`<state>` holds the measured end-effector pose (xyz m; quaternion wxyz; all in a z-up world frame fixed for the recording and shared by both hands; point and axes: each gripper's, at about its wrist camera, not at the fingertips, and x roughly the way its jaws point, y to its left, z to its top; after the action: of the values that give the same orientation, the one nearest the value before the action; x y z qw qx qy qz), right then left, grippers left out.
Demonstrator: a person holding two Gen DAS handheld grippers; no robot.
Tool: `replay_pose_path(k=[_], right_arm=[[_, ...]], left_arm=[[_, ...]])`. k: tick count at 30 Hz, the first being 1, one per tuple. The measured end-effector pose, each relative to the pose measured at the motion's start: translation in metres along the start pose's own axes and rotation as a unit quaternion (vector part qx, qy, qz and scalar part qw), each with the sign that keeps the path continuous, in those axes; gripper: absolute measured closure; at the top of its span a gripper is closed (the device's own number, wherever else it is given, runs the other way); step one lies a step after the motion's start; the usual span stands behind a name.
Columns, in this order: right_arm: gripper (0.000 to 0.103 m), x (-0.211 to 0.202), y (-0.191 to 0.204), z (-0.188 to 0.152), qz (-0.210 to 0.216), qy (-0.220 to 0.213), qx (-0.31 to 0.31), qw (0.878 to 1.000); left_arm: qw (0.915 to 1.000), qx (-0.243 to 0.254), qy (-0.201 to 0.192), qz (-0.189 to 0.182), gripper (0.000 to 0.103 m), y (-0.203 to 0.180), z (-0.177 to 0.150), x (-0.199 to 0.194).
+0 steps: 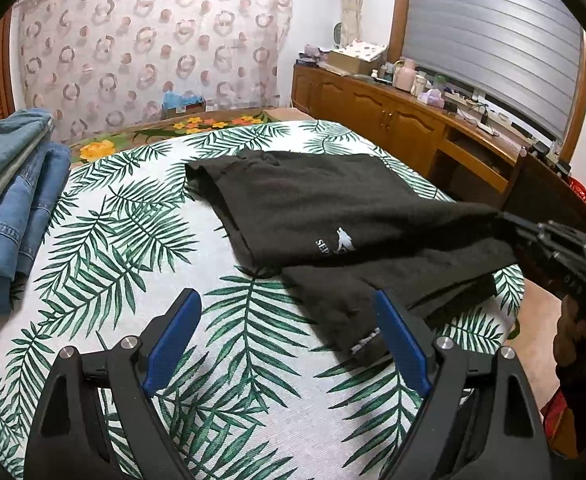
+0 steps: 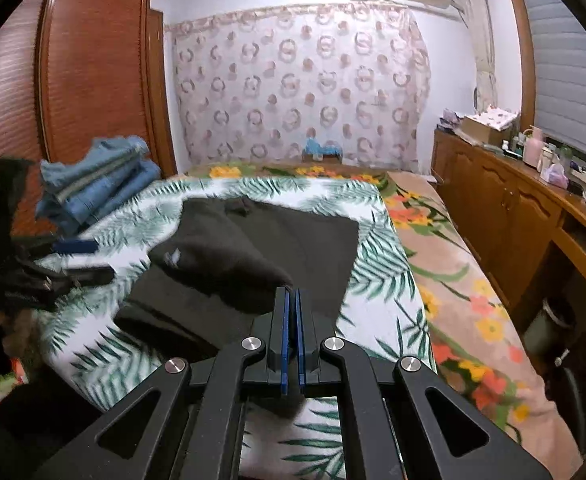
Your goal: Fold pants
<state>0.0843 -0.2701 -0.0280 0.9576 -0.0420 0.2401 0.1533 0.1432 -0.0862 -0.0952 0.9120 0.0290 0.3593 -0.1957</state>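
Note:
Black pants (image 1: 333,208) with a small white wolf logo lie half folded on the palm-leaf cloth (image 1: 133,240). My left gripper (image 1: 289,336) is open and empty, low over the cloth beside the pants' near edge. My right gripper (image 2: 292,300) is shut on a fold of the black pants (image 2: 229,264) and holds it lifted above the lower layer. In the left wrist view the right gripper (image 1: 509,220) pinches the pants at the right. In the right wrist view the left gripper (image 2: 81,260) is open at the left.
A stack of folded blue jeans (image 1: 9,200) sits at the cloth's left side. A floral bedspread (image 2: 453,280) lies under the cloth. A wooden cabinet (image 1: 393,116) with clutter runs along the right. A wardrobe (image 2: 93,64) stands at the back left.

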Motion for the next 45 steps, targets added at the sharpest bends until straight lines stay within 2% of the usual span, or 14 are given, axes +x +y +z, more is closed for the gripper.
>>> replay_pose_path(k=[6,15,17,19,20,24,30,35,37,45], right_arm=[[0.100,0.014,-0.004,0.001,-0.003,0.038,0.013,0.999],[0.099,-0.002,-0.009,0.011,0.003,0.034,0.035,0.999],[0.096,-0.004,-0.013,0.010,0.000,0.033,0.040,0.999],[0.078,-0.010,-0.011,0.004,-0.004,0.034,0.042,0.999],[0.075,-0.013,-0.013,0.006,-0.006,0.034,0.043,0.998],[0.070,-0.015,-0.016,0.009,-0.004,0.030,0.045,0.999],[0.070,-0.001,-0.014,0.032,0.035,0.027,0.039,0.998],[0.069,0.017,0.009,0.049,0.058,0.034,0.003,0.998],[0.063,0.027,0.020,0.055,0.073,0.043,-0.012,0.996],[0.057,0.066,0.045,0.068,0.111,0.091,-0.044,0.989]], left_arm=[[1.0000,0.004,0.008,0.002,0.015,0.001,-0.008,0.003],[0.9999,-0.004,0.011,0.006,0.015,0.009,-0.017,-0.002],[0.9999,-0.006,0.010,0.007,0.015,0.011,-0.017,-0.002],[0.9999,-0.010,0.007,0.007,0.015,0.012,-0.017,-0.003],[0.9999,-0.012,0.006,0.008,0.015,0.014,-0.017,-0.004],[0.9997,-0.019,-0.003,0.012,0.015,0.020,-0.016,-0.009],[0.9989,-0.032,-0.023,0.024,0.015,0.034,-0.011,-0.021],[0.9984,-0.032,-0.036,0.031,0.015,0.043,-0.008,-0.030],[0.9982,-0.027,-0.040,0.036,0.015,0.046,-0.006,-0.032],[0.9974,-0.028,-0.054,0.039,0.015,0.059,-0.001,-0.044]])
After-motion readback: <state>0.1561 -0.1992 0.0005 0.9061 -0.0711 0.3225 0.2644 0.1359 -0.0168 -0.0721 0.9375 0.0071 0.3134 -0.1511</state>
